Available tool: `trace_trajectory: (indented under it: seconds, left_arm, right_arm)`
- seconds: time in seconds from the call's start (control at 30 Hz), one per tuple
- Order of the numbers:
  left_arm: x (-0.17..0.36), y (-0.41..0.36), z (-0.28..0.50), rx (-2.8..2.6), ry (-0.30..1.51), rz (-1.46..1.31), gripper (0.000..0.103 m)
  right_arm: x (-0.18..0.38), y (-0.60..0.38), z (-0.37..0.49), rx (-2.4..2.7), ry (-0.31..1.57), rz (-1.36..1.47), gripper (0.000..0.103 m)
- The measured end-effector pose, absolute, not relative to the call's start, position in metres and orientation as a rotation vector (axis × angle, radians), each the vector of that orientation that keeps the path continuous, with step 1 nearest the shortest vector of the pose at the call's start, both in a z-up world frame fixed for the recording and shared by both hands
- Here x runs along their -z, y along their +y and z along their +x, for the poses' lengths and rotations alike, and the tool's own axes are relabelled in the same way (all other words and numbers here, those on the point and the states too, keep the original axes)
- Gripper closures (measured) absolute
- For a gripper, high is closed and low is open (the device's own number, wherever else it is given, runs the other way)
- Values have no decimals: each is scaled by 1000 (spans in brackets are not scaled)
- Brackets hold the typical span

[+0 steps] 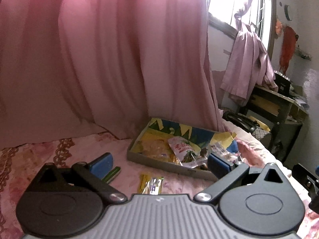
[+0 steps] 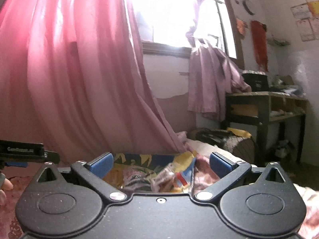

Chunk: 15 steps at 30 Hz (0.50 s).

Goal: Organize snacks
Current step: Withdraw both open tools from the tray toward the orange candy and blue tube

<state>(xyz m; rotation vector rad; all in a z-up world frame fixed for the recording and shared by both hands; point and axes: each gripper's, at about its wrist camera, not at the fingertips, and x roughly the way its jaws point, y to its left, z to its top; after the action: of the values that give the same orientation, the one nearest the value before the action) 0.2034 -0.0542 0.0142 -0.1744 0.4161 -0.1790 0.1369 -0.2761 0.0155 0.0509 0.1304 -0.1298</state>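
Note:
A shallow cardboard tray (image 1: 159,164) with a yellow and blue lining lies on the bed and holds several snack packets, among them a pink and white pouch (image 1: 180,148). A yellow and green packet (image 1: 151,185) and a green stick packet (image 1: 112,175) lie on the bedspread in front of the tray. My left gripper (image 1: 159,164) is open and empty, low over these loose packets. My right gripper (image 2: 160,164) is open and empty just above the tray (image 2: 139,157), over its packets (image 2: 165,177).
A pink curtain (image 1: 99,59) hangs right behind the bed. A dark wooden desk (image 2: 265,107) with clutter stands at the right, with a bag (image 2: 219,137) on the floor beside it. The flowered bedspread (image 1: 39,151) stretches to the left.

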Motion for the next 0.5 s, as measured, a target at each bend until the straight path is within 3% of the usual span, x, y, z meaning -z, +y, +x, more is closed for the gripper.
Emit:
trace_trajectory:
  seconds: [0.5]
  left_arm:
    - [33,-27,149,171,462,-116,0]
  right_arm:
    - [15,-245,90,207,330,133,1]
